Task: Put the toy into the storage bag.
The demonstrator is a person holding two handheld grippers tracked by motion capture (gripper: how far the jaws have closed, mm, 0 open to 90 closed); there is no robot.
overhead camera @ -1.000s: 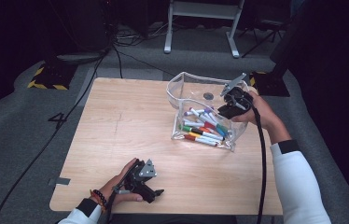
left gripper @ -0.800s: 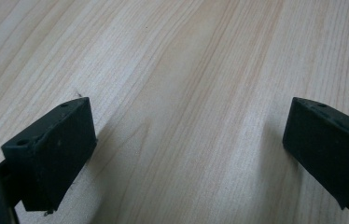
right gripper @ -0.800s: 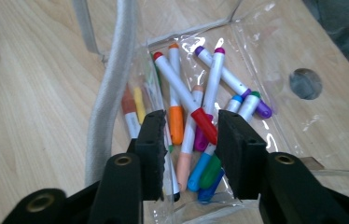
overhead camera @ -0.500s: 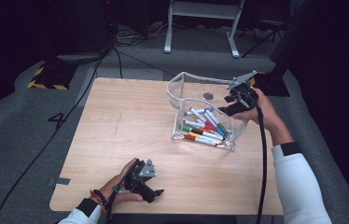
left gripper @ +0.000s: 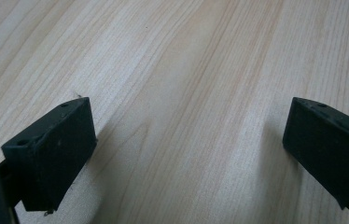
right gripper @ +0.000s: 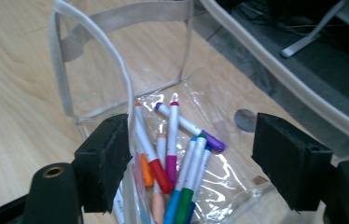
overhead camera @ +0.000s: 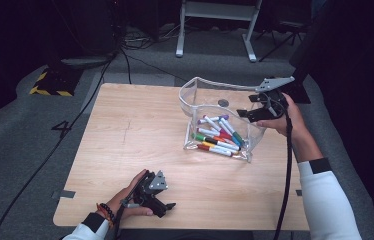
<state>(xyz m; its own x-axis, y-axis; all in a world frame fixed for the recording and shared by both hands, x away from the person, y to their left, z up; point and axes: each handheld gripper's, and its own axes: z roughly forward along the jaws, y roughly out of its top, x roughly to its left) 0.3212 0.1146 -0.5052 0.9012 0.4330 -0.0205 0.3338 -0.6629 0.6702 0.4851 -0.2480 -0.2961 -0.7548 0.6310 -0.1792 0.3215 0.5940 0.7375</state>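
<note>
1. The clear pouch (overhead camera: 210,100) stands open on the far right part of the wooden table (overhead camera: 140,135). Glare and creases in its plastic make the lower ends of the markers (overhead camera: 217,137) inside hard to separate.
2. In the right gripper view the markers (right gripper: 172,158) are cut off by the bottom edge, and some lie partly behind the left jaw. I count about eight there, perhaps one or two more: caps in red, orange, magenta, purple, green and blue.
3. In the high view the heap looks like roughly nine or ten markers, lying flat in the bottom of the pouch, all overlapping.
4. One small dark round spot (right gripper: 245,119) sits on the pouch wall (right gripper: 93,37) beside the purple-capped marker; what it is I cannot make out.
5. The right gripper (overhead camera: 261,106) hangs at the right rim of the pouch, above the markers. Its jaws have just been opening; they stand wide apart (right gripper: 189,158) with nothing pinched between them.
6. The left gripper (overhead camera: 167,206) rests on the table near its front edge, well apart from the pouch, down and to the pouch's left. Its jaws gape wide (left gripper: 186,154) over bare wood and hold nothing.
7. Two grippers, two hands, one pouch. The right hand (overhead camera: 287,120) is just right of the pouch; the left hand (overhead camera: 127,200) is partly hidden by its gripper.
</note>
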